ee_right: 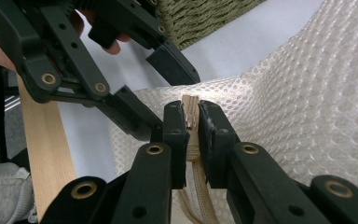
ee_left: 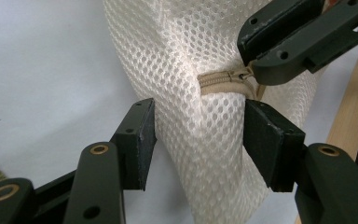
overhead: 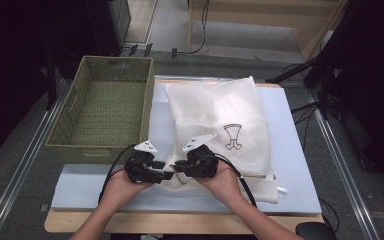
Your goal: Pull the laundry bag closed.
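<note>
Grippers (overhead: pixel 172 171) meet at mesh bag's (overhead: pixel 225 112) corner (basket (overhead: pixel 102 107) just beside).

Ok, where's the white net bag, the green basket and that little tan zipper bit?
white net bag (overhead: pixel 215 112), high view, on its flat mesh middle.
green basket (overhead: pixel 99 146), high view, on its near woven wall.
tan zipper bit (ee_left: pixel 216 81), left gripper view, on the ribbed tan end by the right gripper's (ee_right: pixel 192 122) jaws.

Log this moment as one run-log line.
right gripper: shut on zipper pull | left gripper: open, jaws either side of mesh bag corner | basket: at left of bag
</note>
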